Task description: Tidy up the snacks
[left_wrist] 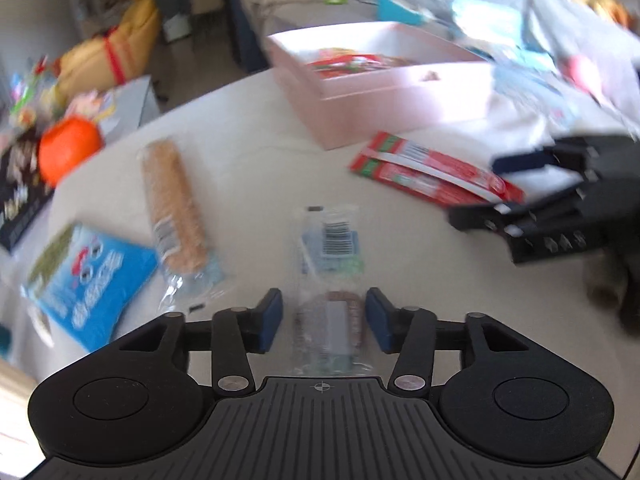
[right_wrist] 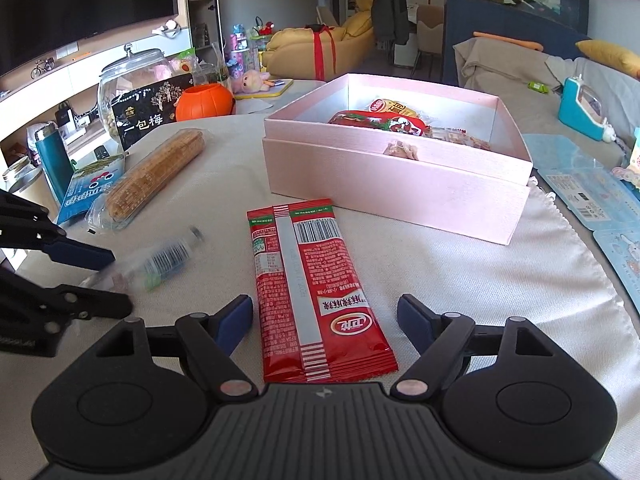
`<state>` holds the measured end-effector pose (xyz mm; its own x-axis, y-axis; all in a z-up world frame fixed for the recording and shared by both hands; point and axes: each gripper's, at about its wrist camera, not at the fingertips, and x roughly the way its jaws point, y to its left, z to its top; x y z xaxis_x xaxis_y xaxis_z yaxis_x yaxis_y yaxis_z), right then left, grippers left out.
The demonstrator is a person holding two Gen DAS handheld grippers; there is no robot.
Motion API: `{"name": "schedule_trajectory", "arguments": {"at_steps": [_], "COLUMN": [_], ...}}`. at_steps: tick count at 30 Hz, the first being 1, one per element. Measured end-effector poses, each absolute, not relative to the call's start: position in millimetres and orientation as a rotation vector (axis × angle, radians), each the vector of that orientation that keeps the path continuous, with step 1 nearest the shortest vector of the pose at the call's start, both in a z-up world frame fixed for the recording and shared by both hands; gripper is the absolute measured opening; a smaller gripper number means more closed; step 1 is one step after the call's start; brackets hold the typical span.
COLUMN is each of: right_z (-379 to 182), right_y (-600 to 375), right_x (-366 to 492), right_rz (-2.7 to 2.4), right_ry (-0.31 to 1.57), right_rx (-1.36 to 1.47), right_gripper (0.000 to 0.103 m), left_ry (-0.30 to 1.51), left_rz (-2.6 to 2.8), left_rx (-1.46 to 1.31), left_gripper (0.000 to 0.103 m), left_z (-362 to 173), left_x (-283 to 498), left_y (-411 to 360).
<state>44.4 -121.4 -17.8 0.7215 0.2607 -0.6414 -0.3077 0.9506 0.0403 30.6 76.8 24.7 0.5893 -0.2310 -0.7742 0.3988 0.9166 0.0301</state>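
Note:
A pink box with several snacks inside stands on the white-cloth table; it also shows in the left wrist view. My left gripper is open, its blue pads on either side of a clear-wrapped snack with a barcode, not closed on it. My right gripper is open around the near end of a long red snack packet lying flat. The left gripper and the clear snack show blurred in the right wrist view. The right gripper shows by the red packet.
A long biscuit roll and a blue packet lie left on the table. An orange pumpkin pot, a black box and a glass jar stand at the far left. Blue cards lie right.

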Motion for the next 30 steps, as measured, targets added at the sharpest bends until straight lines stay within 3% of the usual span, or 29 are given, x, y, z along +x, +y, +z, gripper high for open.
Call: {"name": "schedule_trajectory", "arguments": {"at_steps": [8, 12, 15, 20, 27, 30], "right_z": [-17.9, -18.2, -18.1, -10.7, -0.5, -11.0], "right_y": [-120.0, -114.7, -111.5, -114.0, -101.1, -93.8], "right_x": [43.8, 48.9, 51.5, 52.9, 76.3, 95.9], "right_rz": [0.325, 0.367, 0.394, 0.372, 0.288, 0.271], "right_ry": [0.703, 0.737, 0.763, 0.779, 0.760, 0.807], "right_rx": [-0.086, -0.122, -0.148, -0.083, -0.093, -0.103], "right_gripper": [0.085, 0.099, 0.101, 0.094, 0.093, 0.086], "left_ry": [0.868, 0.873, 0.823, 0.765, 0.718, 0.729], "left_rz": [-0.317, -0.301, -0.272, -0.239, -0.214, -0.223], "left_rx": [0.114, 0.066, 0.075, 0.029, 0.063, 0.040], "left_gripper": [0.058, 0.058, 0.058, 0.058, 0.059, 0.058], "left_z": [24.8, 26.0, 21.6, 17.5, 13.1, 14.4], "left_x": [27.8, 21.1, 11.3, 3.4, -0.9, 0.7], "left_y": [83.1, 78.7, 73.4, 75.8, 69.3, 73.4]}}
